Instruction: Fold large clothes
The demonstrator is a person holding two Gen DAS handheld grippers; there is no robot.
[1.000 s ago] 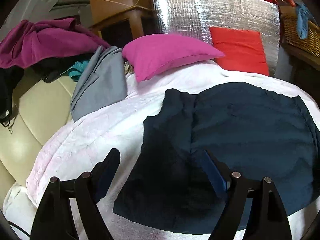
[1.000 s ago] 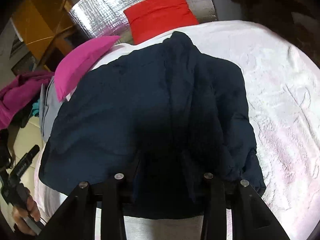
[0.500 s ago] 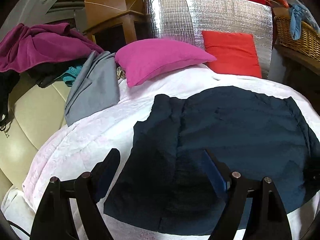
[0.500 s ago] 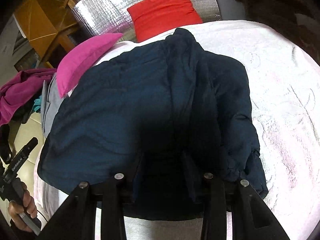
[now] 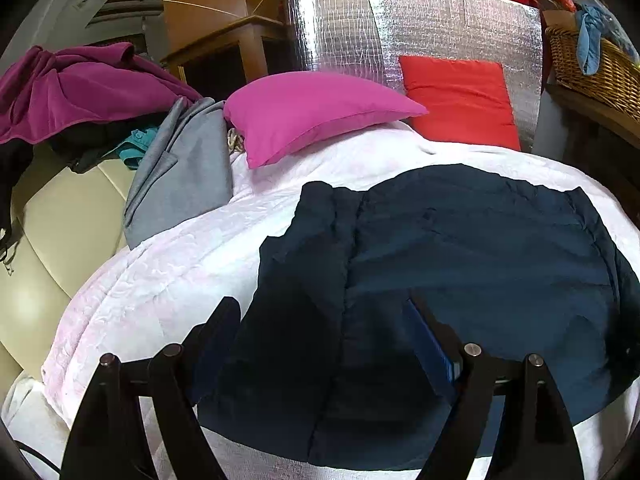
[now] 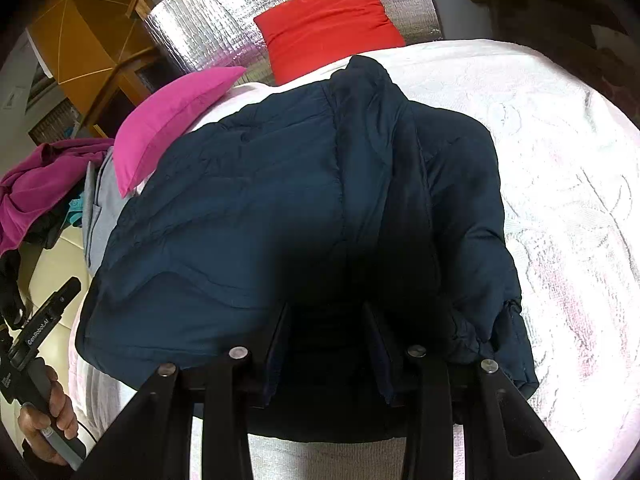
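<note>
A dark navy padded jacket (image 5: 460, 264) lies folded on a white quilted bedspread (image 5: 168, 280). It also fills the middle of the right wrist view (image 6: 280, 208), with a sleeve folded along its right side. My left gripper (image 5: 320, 312) is open and empty, hovering above the jacket's near left part. My right gripper (image 6: 326, 312) is open and empty, just above the jacket's near edge. The left gripper's handle (image 6: 36, 340), held in a hand, shows at the lower left of the right wrist view.
A magenta pillow (image 5: 316, 112) and a red pillow (image 5: 460, 100) lean on a silver foil panel (image 5: 400, 28) at the bed's head. Grey (image 5: 184, 184) and purple clothes (image 5: 80, 92) lie on a cream sofa (image 5: 60, 240) at left. A wicker basket (image 5: 592, 68) stands at right.
Both grippers have drawn back and up a little from the jacket, so more of it and the bed shows. The jacket has not moved. Both grippers stay open.
</note>
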